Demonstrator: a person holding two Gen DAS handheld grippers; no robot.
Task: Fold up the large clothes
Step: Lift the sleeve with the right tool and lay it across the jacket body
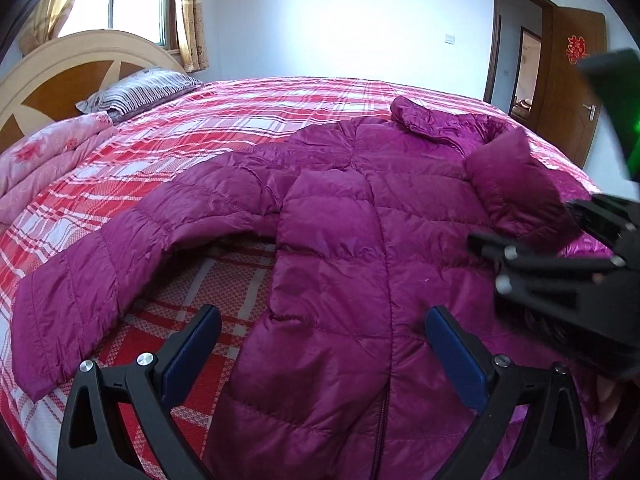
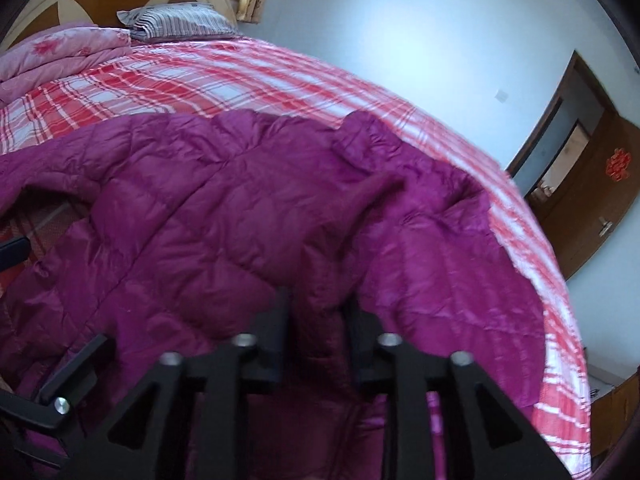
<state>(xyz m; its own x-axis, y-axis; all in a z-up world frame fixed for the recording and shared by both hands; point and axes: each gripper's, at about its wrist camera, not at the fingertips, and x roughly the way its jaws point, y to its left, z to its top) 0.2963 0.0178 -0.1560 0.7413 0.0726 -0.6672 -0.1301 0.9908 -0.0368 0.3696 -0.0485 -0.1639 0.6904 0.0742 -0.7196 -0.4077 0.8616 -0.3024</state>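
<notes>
A purple quilted down jacket [image 1: 340, 248] lies front up on the red plaid bed, its left sleeve [image 1: 100, 272] stretched out to the left. My left gripper [image 1: 324, 340] is open and empty, hovering over the jacket's lower front. My right gripper [image 2: 320, 320] is shut on the jacket's right sleeve [image 2: 360, 216], lifted and pulled in over the body. The right gripper also shows in the left wrist view [image 1: 560, 264] at the right edge, with the raised sleeve cuff [image 1: 512, 184] above it.
The bed [image 1: 248, 120] has a red and white plaid sheet. A pink floral quilt [image 1: 48, 160] and a striped pillow [image 1: 140, 92] lie by the wooden headboard [image 1: 60, 80]. A brown door [image 1: 572, 92] stands open at the far right.
</notes>
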